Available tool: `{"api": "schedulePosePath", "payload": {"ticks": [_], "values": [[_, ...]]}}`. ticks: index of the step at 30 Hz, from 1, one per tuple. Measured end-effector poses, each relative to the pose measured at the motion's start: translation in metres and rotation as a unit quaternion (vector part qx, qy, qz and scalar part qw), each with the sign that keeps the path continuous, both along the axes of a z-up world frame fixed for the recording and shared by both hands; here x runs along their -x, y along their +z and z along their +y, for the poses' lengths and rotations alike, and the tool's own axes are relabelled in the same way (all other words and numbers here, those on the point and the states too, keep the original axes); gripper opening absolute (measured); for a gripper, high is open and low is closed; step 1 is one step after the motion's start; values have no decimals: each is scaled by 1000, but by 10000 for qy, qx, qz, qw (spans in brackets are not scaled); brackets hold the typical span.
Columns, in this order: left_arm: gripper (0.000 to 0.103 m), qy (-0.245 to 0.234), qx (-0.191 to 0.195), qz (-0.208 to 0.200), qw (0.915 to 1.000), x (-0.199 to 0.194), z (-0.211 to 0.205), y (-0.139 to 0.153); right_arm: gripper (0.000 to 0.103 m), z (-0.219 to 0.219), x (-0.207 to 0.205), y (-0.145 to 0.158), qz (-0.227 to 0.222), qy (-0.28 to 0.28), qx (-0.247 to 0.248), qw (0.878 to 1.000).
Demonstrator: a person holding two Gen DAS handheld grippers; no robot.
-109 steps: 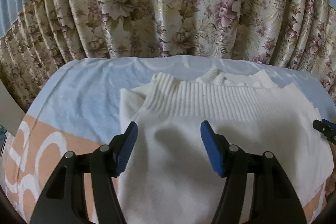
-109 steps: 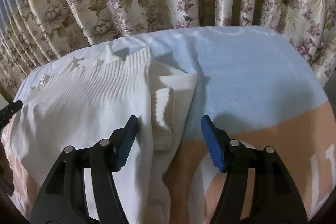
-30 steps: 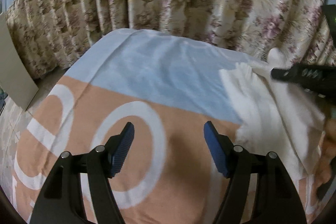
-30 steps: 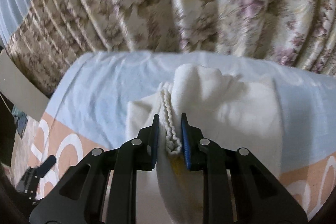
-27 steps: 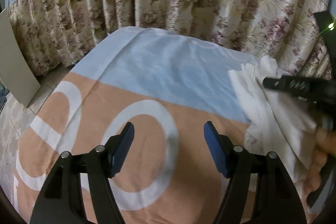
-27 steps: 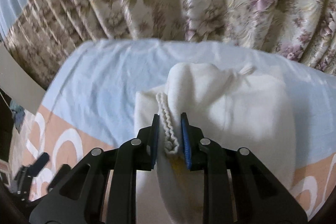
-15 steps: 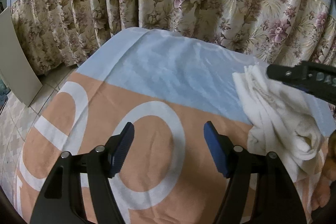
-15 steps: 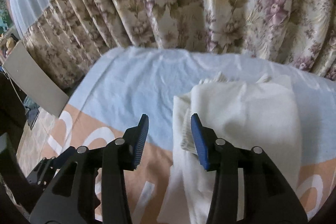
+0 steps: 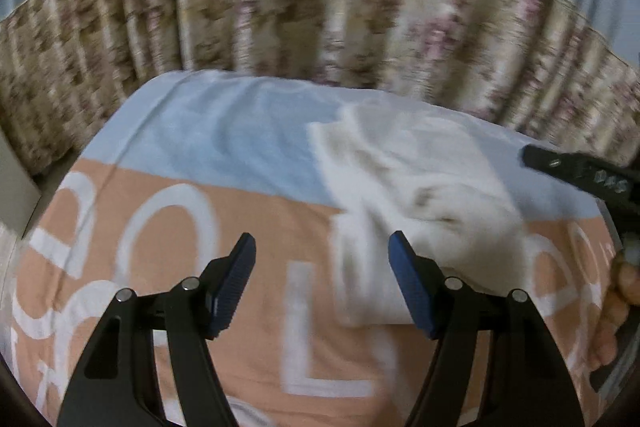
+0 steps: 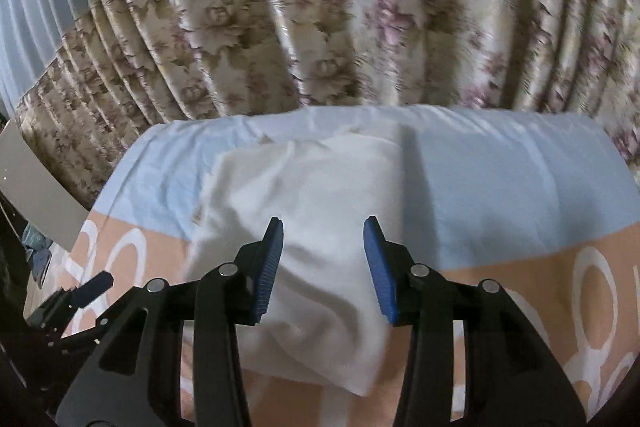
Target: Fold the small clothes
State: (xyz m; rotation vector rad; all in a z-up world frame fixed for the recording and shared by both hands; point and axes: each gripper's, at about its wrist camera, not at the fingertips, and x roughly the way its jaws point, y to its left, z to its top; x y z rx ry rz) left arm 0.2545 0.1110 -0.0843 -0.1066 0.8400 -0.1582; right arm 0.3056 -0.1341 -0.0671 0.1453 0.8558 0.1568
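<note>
The folded white garment [image 10: 320, 211] lies on the blue-and-peach sheet [image 10: 520, 187], across the line where the two colours meet, in front of the floral curtain [image 10: 360, 19]. The right gripper [image 10: 323, 267] hovers over the garment's near part, fingers spread and holding nothing. The left gripper [image 9: 322, 281] is just left of the garment, fingers likewise apart and empty.

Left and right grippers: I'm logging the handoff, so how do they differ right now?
The left gripper is spread wider than the right gripper. The left hangs mostly over the bare bedsheet, beside the white garment; the right hangs directly above that garment. Both are open, holding nothing.
</note>
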Motion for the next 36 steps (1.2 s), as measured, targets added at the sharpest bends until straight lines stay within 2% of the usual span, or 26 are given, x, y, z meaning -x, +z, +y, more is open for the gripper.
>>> {"api": "schedulePosePath", "payload": {"ticks": [6, 15, 16, 17, 18, 19, 23, 29, 36], "values": [[70, -444, 60, -133, 9989, 0, -45, 11, 43, -20, 16, -9, 55, -26, -47, 10000], [69, -704, 179, 15, 9974, -7, -69, 3, 43, -52, 27, -15, 115, -201, -185, 9996], [60, -687, 156, 71, 9975, -11, -71, -2, 43, -55, 29, -16, 120, -209, -194, 9995], [39, -690, 173, 124, 9974, -13, -71, -5, 43, -57, 30, -16, 123, -222, -191, 9995], [27, -731, 243, 227, 9968, -16, -71, -9, 43, -59, 31, -16, 127, -233, -178, 9995], [10, -730, 242, 317, 9965, -18, -71, -12, 43, -61, 32, -17, 133, -242, -177, 9995], [9, -802, 100, 222, 9965, -8, -70, -9, 43, -65, 34, -18, 148, -240, -182, 9994], [8, -615, -28, 250, 9978, 2, -33, -9, 43, -49, 40, -26, 200, -45, -155, 9997], [8, -605, -384, 673, 9952, 15, -18, -49, 43, -35, 44, -46, 426, 101, -46, 9990]]}}
